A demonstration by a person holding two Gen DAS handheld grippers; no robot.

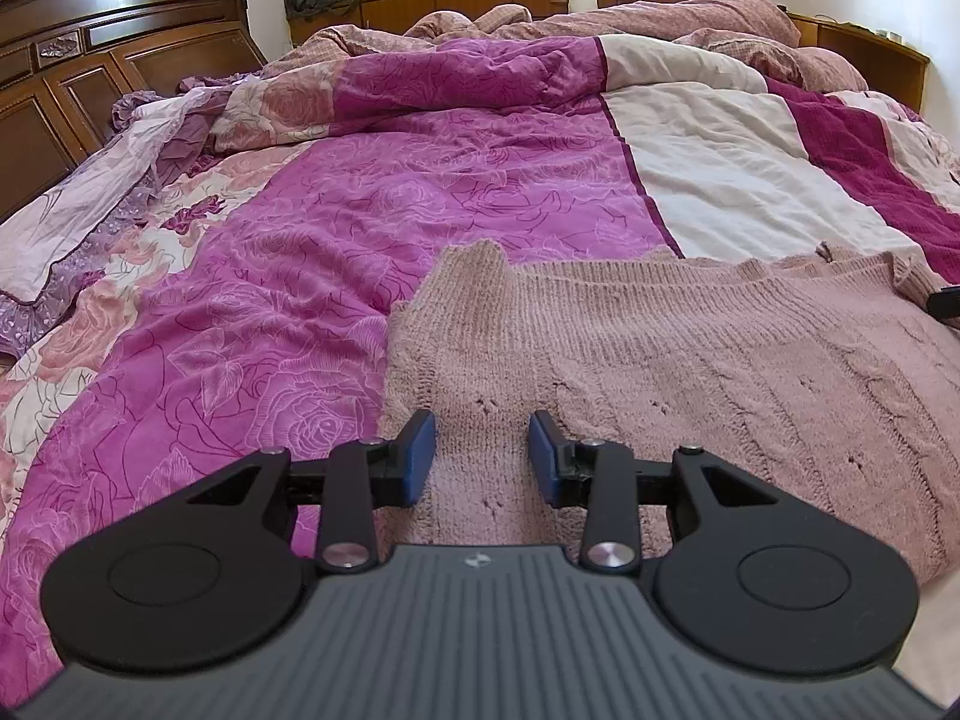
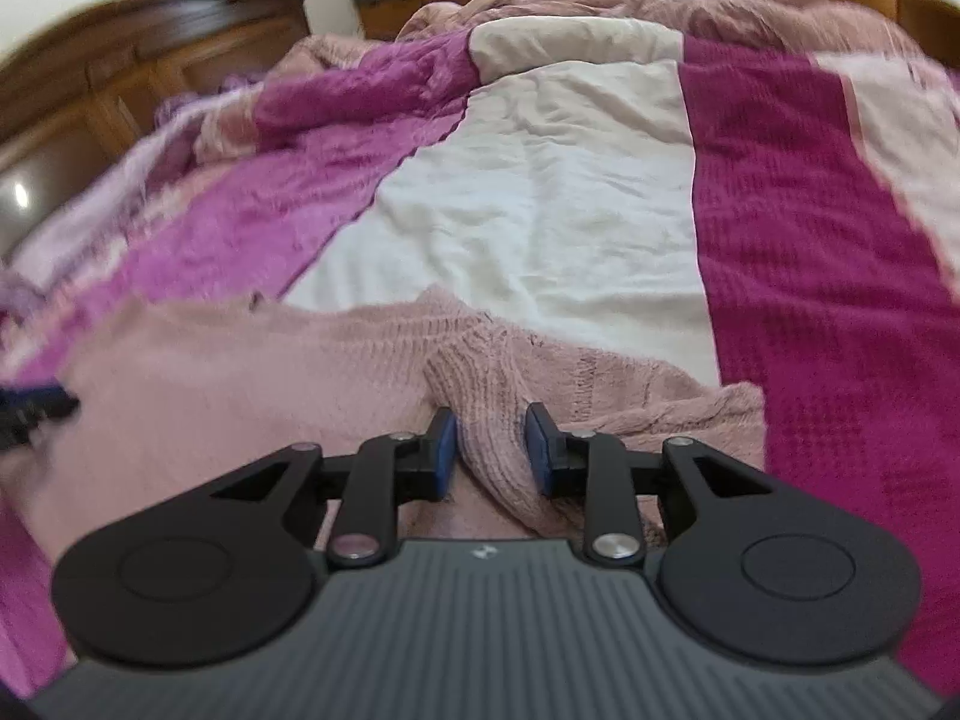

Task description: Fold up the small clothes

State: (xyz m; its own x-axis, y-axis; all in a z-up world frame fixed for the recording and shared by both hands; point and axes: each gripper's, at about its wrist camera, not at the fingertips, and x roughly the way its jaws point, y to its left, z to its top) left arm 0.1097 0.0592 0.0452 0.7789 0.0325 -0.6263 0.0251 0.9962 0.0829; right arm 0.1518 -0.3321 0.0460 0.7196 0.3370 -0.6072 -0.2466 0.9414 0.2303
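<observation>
A pale pink knitted sweater [image 1: 660,348] lies spread on the bed near its front edge. My left gripper [image 1: 480,429] sits at the sweater's left side. A ribbed strip of knit fills the gap between its blue pads [image 1: 423,450], which press on it. In the right wrist view the sweater [image 2: 240,372] is blurred. My right gripper [image 2: 489,423] is shut on a raised ridge of the knit at the sweater's right side. The left gripper [image 2: 36,414] shows as a dark shape at the left edge there, and the right gripper [image 1: 945,300] at the right edge of the left wrist view.
The bed is covered by a magenta rose-print quilt [image 1: 360,210] with white [image 1: 720,180] and dark pink bands. Rumpled bedding [image 1: 540,24] piles up at the far end. A dark wooden headboard [image 1: 90,60] stands at the left, and a low wooden cabinet [image 1: 480,0] under the window.
</observation>
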